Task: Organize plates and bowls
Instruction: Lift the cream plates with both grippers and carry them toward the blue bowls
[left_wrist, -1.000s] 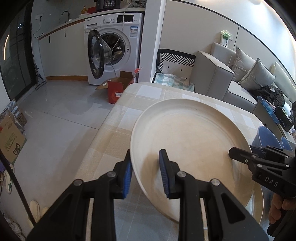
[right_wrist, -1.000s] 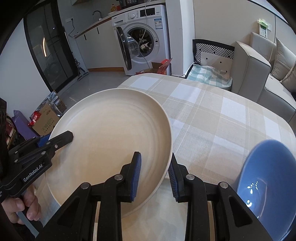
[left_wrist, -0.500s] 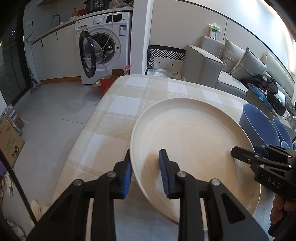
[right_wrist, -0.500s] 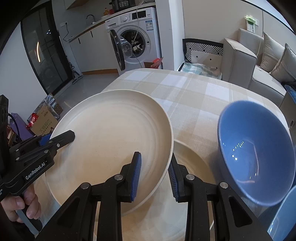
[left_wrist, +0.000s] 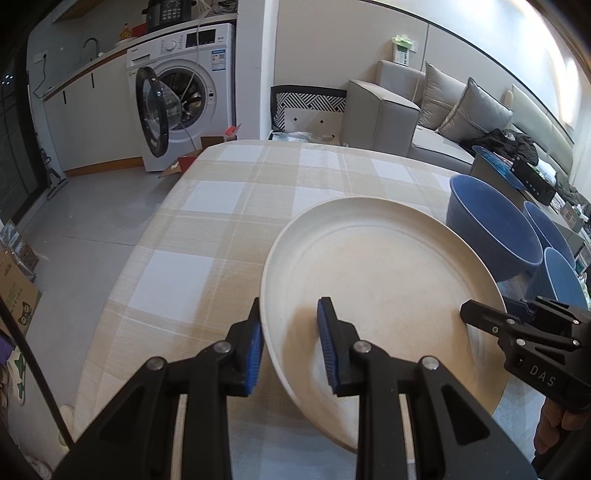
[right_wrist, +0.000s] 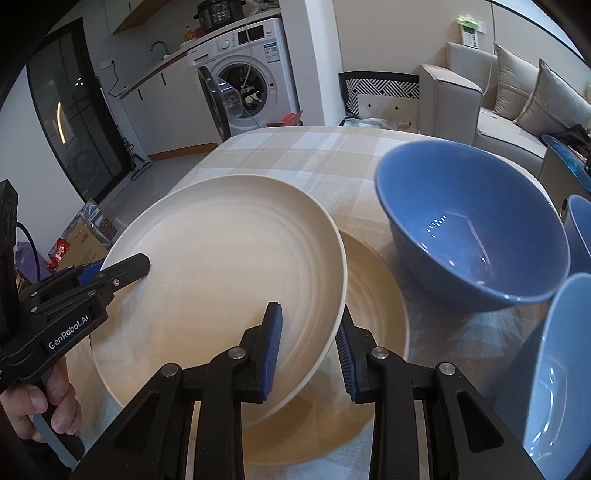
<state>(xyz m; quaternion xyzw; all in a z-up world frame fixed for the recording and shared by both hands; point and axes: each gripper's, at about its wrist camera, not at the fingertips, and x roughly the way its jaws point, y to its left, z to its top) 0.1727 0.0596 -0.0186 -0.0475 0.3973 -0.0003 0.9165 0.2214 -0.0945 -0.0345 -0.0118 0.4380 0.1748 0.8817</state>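
Note:
A large cream plate is held by both grippers above the checked tablecloth. My left gripper is shut on its left rim. My right gripper is shut on its right rim and also shows in the left wrist view. The plate hangs tilted over a second cream plate that lies on the table, shifted to the left of it. Three blue bowls stand to the right: a big one and two others.
The table's left edge drops to a tiled floor. A washing machine with its door open, a red box and a grey sofa lie beyond the table. A hand holds the left gripper's handle.
Both grippers carried the cream plate to the right across the table. The second plate and the blue bowls have come into view, and the held plate is now over the second plate.

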